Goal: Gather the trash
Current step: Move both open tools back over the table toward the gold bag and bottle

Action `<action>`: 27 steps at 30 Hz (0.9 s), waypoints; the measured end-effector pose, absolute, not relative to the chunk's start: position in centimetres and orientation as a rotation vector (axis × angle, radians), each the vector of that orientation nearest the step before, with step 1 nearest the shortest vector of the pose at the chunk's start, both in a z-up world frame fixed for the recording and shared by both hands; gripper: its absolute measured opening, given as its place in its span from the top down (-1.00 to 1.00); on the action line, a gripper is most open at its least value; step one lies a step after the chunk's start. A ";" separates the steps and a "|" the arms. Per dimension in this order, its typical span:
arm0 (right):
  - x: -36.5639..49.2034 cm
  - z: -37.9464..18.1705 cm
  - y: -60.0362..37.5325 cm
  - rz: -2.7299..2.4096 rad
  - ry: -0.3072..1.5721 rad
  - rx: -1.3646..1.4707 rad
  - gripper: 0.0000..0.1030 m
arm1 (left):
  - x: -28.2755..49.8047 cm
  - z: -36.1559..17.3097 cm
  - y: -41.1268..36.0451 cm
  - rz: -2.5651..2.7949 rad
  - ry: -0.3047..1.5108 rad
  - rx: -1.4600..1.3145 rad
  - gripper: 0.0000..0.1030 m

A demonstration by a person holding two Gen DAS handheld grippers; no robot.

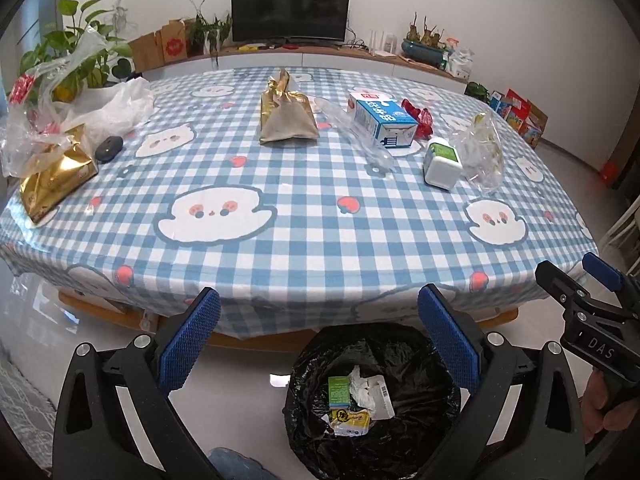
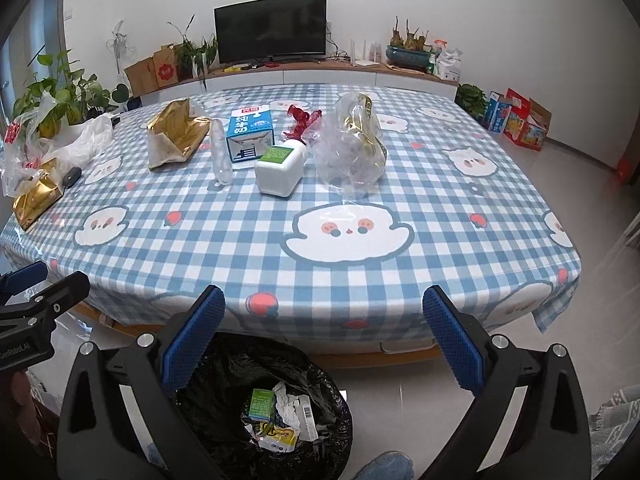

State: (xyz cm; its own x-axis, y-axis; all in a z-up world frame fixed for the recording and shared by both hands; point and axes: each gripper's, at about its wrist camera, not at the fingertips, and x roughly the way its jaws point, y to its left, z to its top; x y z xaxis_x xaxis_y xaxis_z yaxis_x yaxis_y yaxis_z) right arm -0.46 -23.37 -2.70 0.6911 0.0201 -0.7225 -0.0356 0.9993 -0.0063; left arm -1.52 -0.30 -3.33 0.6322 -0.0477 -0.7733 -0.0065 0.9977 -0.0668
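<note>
On the bench (image 2: 240,248), left to right: a gold bag (image 2: 176,136), light and crinkly; a stiff milk carton (image 2: 250,134), best gripped across its sides; a slippery clear bag (image 2: 350,152). The left gripper (image 1: 318,344) and right gripper (image 2: 324,344) gape empty above the bin (image 2: 224,412).

Black-lined trash bin (image 1: 372,400) on floor before table, holding crumpled wrappers. On tablecloth: blue milk carton (image 2: 249,133) lying flat, white bottle (image 2: 281,168) tipped over, gold bag (image 2: 176,132), clear plastic bag (image 2: 352,148).
</note>
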 end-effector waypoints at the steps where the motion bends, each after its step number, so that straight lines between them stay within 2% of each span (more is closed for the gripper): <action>1: -0.1 -2.6 -23.2 0.035 0.803 -0.024 -0.85 | -0.9 -3.4 -0.1 -0.021 0.885 -0.066 -0.88; 16: 6.8 -2.7 -20.5 0.082 0.787 -0.040 -0.84 | 8.0 -4.4 1.8 0.007 0.887 -0.096 -0.88; 27: 12.2 -4.0 -19.1 0.093 0.822 -0.028 -0.64 | 14.1 -3.6 2.0 0.024 0.862 -0.086 -0.88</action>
